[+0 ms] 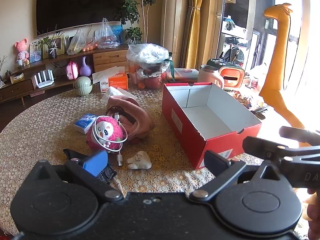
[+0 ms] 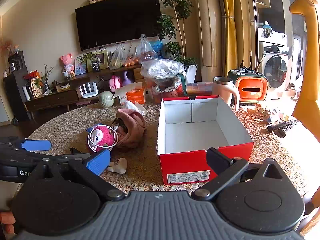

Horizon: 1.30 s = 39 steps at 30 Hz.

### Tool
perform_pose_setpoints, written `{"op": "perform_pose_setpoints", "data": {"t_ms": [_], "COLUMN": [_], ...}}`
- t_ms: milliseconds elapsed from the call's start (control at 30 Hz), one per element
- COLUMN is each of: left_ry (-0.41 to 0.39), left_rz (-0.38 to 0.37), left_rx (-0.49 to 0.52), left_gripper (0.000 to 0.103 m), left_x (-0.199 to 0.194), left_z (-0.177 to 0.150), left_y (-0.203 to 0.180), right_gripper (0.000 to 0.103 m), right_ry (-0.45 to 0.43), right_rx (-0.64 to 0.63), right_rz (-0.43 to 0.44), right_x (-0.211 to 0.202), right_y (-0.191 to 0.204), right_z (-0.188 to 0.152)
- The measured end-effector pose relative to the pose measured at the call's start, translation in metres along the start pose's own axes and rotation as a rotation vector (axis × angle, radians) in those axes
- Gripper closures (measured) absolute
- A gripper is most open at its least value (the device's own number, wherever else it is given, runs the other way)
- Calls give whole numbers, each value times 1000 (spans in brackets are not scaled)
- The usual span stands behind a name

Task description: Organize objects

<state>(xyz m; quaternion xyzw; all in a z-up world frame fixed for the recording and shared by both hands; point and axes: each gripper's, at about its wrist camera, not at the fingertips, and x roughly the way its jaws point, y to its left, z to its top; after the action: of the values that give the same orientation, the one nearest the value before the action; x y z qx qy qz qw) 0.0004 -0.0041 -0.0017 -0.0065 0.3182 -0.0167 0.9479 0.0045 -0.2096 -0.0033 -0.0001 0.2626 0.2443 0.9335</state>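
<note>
A red shoebox (image 1: 188, 124) with a white, empty inside stands open on the round table; it also shows in the right wrist view (image 2: 186, 164). Left of it lie a pink plush toy (image 1: 108, 134) wrapped in a white cable (image 1: 120, 158), a pink hat (image 1: 136, 116), a blue packet (image 1: 85, 123), a small white plush (image 1: 140, 161) and a black pouch (image 1: 106, 175). My left gripper (image 1: 156, 164) is open and empty, low over the near table edge. My right gripper (image 2: 158, 160) is open and empty, in front of the box's near wall.
At the table's back stand a green bowl (image 1: 83, 85), an orange tissue box (image 1: 117, 82), a bagged glass bowl (image 1: 152, 60), a pink jug (image 1: 210, 75) and an orange holder (image 1: 231, 77). A yellow giraffe (image 1: 280, 60) stands at the right. A TV cabinet is behind.
</note>
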Motion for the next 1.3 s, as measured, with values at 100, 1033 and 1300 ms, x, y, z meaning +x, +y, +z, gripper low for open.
{"op": "perform_pose_setpoints", "data": {"t_ms": [100, 1033, 1300], "left_ry": [5, 52, 83], "left_rz": [5, 8, 9], "left_rx": [10, -28, 22], "left_gripper": [1, 1, 1], "left_x": [2, 40, 71], "left_z": [0, 10, 8], "left_y": [-1, 32, 39], "right_gripper": [0, 0, 0], "right_ry": [-6, 38, 93], "right_rx": [26, -44, -60], "right_rz": [22, -96, -148], "right_x": [1, 47, 80], "right_y": [-4, -35, -82], "right_z": [0, 33, 52]}}
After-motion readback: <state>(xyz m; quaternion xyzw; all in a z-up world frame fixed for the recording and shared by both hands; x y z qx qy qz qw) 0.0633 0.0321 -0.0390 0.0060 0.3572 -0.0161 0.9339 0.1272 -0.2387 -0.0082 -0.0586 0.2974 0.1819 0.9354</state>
